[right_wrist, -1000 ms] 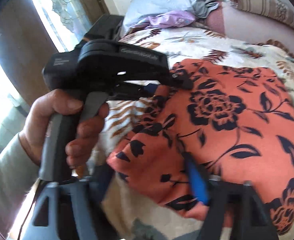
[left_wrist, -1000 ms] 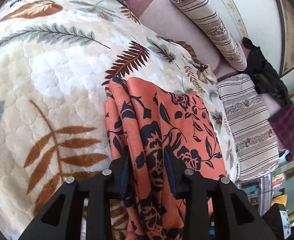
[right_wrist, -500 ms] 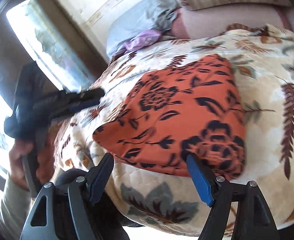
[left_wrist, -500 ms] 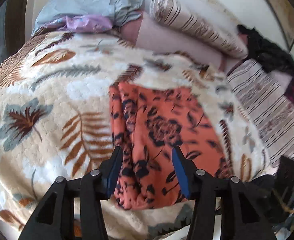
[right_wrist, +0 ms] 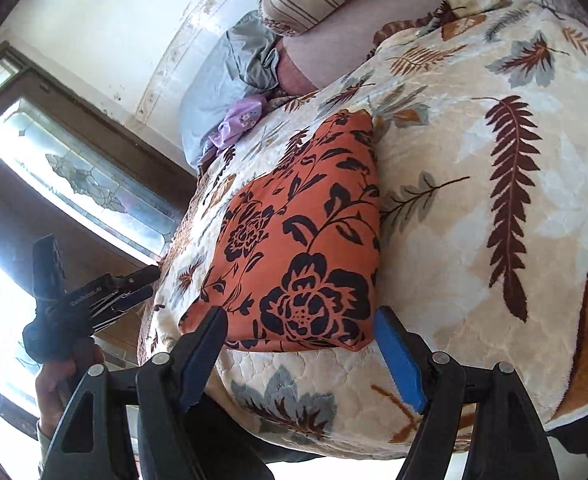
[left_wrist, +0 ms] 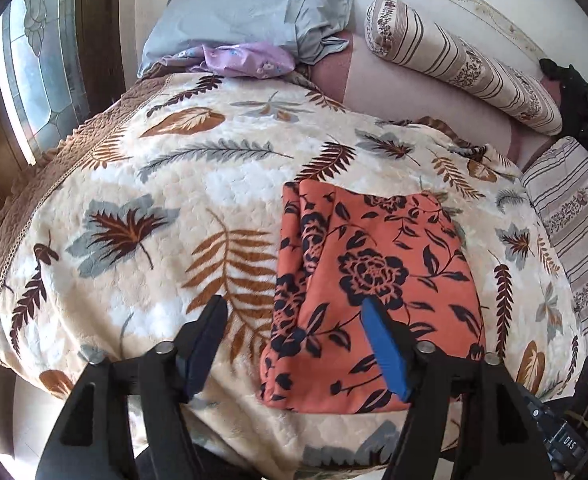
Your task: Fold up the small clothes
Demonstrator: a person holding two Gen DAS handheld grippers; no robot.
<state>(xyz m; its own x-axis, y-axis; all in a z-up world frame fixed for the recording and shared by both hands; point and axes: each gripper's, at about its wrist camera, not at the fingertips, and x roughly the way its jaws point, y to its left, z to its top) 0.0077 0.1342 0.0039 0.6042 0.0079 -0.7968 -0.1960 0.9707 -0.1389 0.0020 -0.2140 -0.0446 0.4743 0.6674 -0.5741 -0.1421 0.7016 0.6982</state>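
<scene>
Garment: orange floral cloth point(left_wrist: 377, 292) lies folded on the bed's leaf-print blanket point(left_wrist: 166, 216), near its front edge.
Left claw point(left_wrist: 294, 344): I've just spread it; nothing between, letting the fold rest.
Right claw point(right_wrist: 299, 354): apart, empty.

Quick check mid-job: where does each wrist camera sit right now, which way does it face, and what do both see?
Left wrist: on the left gripper, angled down across the blanket towards the pillows; only its own open fingers show.
Right wrist: on the right gripper, rolled sideways, facing the window; the left hand shows.
Shared: the folded orange floral cloth, grey pillow.
</scene>
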